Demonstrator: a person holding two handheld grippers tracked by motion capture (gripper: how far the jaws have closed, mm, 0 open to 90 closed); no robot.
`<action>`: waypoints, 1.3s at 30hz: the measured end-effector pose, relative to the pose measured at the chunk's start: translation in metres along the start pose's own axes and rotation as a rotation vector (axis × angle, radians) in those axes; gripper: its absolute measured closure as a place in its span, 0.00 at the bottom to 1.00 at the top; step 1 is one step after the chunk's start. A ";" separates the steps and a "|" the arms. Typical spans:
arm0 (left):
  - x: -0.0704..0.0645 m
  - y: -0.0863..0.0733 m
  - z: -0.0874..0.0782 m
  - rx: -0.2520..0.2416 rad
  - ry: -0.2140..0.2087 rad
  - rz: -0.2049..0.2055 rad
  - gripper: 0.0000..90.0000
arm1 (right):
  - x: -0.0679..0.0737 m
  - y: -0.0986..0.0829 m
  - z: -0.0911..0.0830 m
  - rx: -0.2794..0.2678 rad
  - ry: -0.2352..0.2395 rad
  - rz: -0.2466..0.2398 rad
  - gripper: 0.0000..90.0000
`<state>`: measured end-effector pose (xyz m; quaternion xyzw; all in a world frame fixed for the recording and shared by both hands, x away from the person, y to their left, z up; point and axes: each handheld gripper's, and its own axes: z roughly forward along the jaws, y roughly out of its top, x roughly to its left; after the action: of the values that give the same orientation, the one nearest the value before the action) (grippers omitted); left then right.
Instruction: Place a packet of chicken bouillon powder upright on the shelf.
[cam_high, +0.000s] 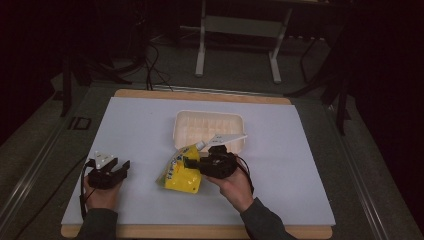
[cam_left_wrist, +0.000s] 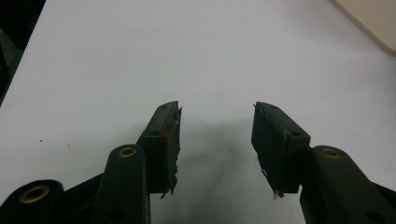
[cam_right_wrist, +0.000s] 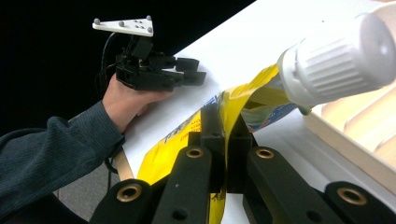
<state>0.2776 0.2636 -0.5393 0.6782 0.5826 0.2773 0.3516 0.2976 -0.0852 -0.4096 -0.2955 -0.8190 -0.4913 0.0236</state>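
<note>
White sheeting (cam_high: 150, 125) covers the table in a dark room. Nearest the person, the left gripper (cam_high: 118, 169) rests on the sheet, jaws apart and empty; the right gripper (cam_high: 189, 162) is clamped on a yellow pouch (cam_high: 181, 176) with a white screw cap (cam_right_wrist: 338, 63). Just beyond lies a white tray (cam_high: 210, 119).

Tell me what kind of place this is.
Probably a lab or recording workspace, not a kitchen: a white mat covers a wooden tabletop, cables trail over the dark floor, and a metal equipment stand sits behind.
</note>
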 end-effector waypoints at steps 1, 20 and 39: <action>0.000 0.000 0.000 -0.001 0.000 -0.001 0.57 | 0.001 0.002 -0.001 0.000 -0.004 -0.010 1.00; 0.000 0.000 0.000 -0.002 0.001 -0.001 0.57 | 0.002 0.024 -0.023 -0.010 -0.058 -0.077 1.00; 0.000 0.000 0.000 -0.003 0.001 0.000 0.57 | 0.001 0.035 -0.041 -0.005 -0.104 -0.119 1.00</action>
<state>0.2777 0.2638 -0.5394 0.6776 0.5823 0.2784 0.3526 0.3040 -0.1063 -0.3607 -0.2713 -0.8340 -0.4780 -0.0491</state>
